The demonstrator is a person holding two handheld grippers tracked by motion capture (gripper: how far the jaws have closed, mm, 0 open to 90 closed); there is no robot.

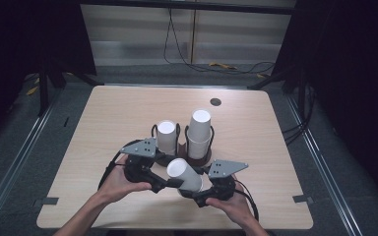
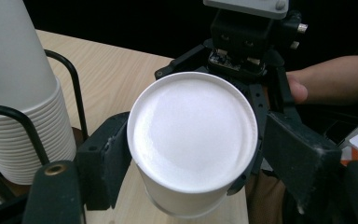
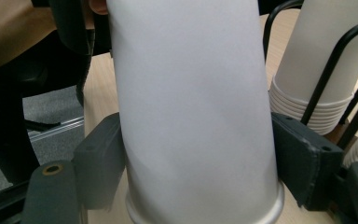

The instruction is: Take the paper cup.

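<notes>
A white paper cup [image 1: 184, 175] lies tilted in the air over the table's near middle, its closed base turned toward the left hand. My right gripper [image 3: 200, 158] is shut on it, with both pads pressed against the cup's wall [image 3: 191, 107] just above the rolled rim. My left gripper [image 2: 200, 158] stands open around the base end [image 2: 193, 130]. One pad lies close to the cup's side and the other stands off with a gap. In the high view the left gripper [image 1: 169, 183] comes in from the left and the right gripper [image 1: 195, 194] from the right.
Behind the cup a black wire holder [image 1: 211, 135] on a brown base carries two stacks of upturned white cups [image 1: 166, 135] [image 1: 199, 132]. One stack [image 2: 18, 93] stands close beside the left jaws. A dark round grommet [image 1: 215, 102] sits in the wooden table [image 1: 113, 113].
</notes>
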